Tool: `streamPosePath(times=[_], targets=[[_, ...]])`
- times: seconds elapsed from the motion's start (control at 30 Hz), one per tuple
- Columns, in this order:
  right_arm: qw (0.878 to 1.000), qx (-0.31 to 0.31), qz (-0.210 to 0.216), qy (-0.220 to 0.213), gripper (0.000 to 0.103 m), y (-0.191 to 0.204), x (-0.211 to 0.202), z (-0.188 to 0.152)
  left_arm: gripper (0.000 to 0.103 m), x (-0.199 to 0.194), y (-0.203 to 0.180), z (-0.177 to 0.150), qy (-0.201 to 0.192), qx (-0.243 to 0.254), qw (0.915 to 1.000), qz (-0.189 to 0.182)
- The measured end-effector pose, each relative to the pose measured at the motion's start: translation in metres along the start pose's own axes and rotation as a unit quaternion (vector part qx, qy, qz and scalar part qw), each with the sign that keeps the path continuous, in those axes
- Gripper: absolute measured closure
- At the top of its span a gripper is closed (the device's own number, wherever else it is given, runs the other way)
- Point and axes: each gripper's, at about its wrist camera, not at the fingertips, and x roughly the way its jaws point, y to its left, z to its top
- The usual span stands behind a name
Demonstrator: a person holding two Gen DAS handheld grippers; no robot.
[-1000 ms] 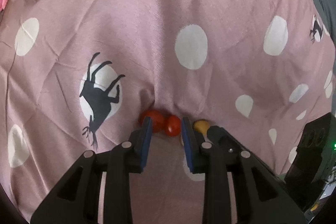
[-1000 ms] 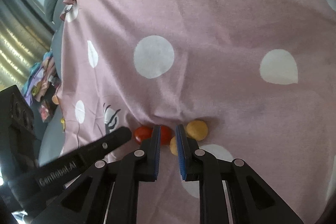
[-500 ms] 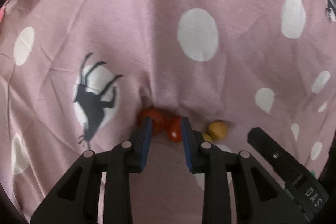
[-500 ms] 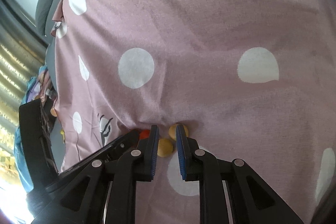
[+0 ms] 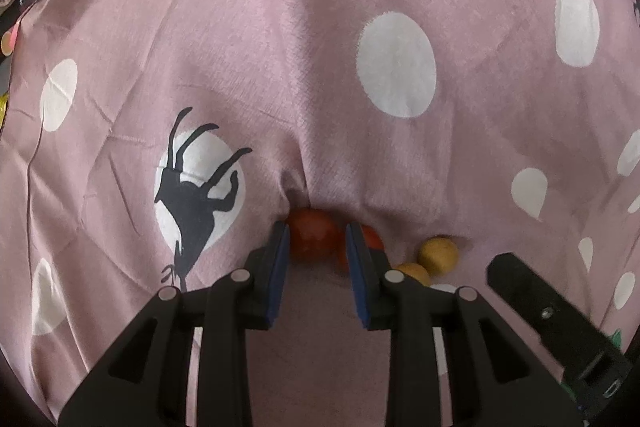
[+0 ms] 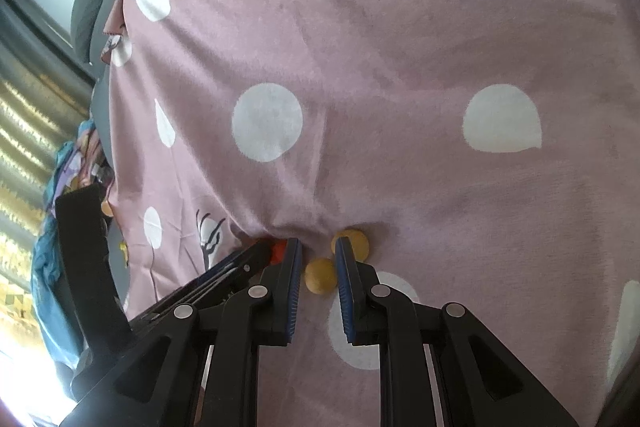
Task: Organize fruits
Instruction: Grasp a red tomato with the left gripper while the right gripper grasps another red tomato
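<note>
Four small round fruits lie together in a dip of the pink cloth (image 5: 320,87): two red and two yellow. In the left wrist view the larger red fruit (image 5: 314,235) sits between the tips of the left gripper (image 5: 318,239). Its jaws have just been closing around it, yet whether the blue pads actually press on its sides cannot be told. The second red fruit (image 5: 372,237) shows only as a sliver beyond the right-hand finger, at about 3 o'clock from the first. The two yellow fruits lie farther toward 3 o'clock: the far yellow fruit (image 5: 438,253) is in full view, while the near yellow fruit (image 5: 412,273) is half covered by the finger's black frame.

In the right wrist view the near yellow fruit (image 6: 320,275) lies between the tips of the right gripper (image 6: 318,263). This gripper stands at its narrowest, with a slot left between the pads; a pinch on the fruit cannot be made out. The far yellow fruit (image 6: 356,243) peeks out past the right-hand finger at about 1 o'clock, partly hidden. Only one scrap of red (image 6: 278,251) shows, at 9 o'clock, behind the left-hand finger.

The cloth bears many white dots and one black deer silhouette (image 5: 192,195) at 9 o'clock from the fruits. Its edges and the clutter beyond are cut off and blurred.
</note>
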Motion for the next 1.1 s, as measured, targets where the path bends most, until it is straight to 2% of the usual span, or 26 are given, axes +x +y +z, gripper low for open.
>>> streamPosePath(times=[0.07, 0.23, 0.33, 0.47, 0.6, 0.73, 0.87, 1.0, 1.1], targets=[[1.0, -0.003, 0.005, 0.007, 0.085, 0.004, 0.005, 0.0, 0.081, -0.001, 0.003, 0.001, 0.001, -0.009, 1.0, -0.004], [0.999, -0.037, 0.019, 0.033, 0.084, 0.017, 0.018, -0.003, 0.084, -0.002, 0.018, 0.004, 0.01, -0.042, 0.998, -0.046], [0.996, -0.071, -0.001, 0.05, 0.077, 0.022, 0.026, -0.006, 0.085, -0.003, 0.019, 0.003, 0.011, -0.044, 0.9975, -0.054], [0.987, -0.139, -0.059, 0.061, 0.072, 0.03, 0.033, -0.009, 0.086, -0.002, 0.022, 0.003, 0.012, -0.047, 0.997, -0.06], [0.976, -0.196, -0.068, 0.068, 0.071, 0.046, 0.042, -0.011, 0.086, -0.005, 0.024, 0.005, 0.018, -0.054, 0.9961, -0.068], [0.959, -0.263, -0.08, 0.067, 0.067, 0.065, 0.051, -0.018, 0.085, -0.009, 0.031, 0.01, 0.033, -0.056, 0.9952, -0.073], [0.95, -0.297, -0.068, 0.067, 0.067, 0.074, 0.056, -0.019, 0.075, -0.009, 0.034, 0.019, 0.048, -0.044, 0.9941, -0.087], [0.947, -0.312, -0.031, 0.073, 0.065, 0.076, 0.063, -0.016, 0.076, -0.006, 0.038, 0.026, 0.058, -0.056, 0.9913, -0.104], [0.941, -0.326, -0.046, 0.076, 0.063, 0.073, 0.073, -0.016, 0.076, -0.007, 0.046, 0.024, 0.064, -0.07, 0.9879, -0.122]])
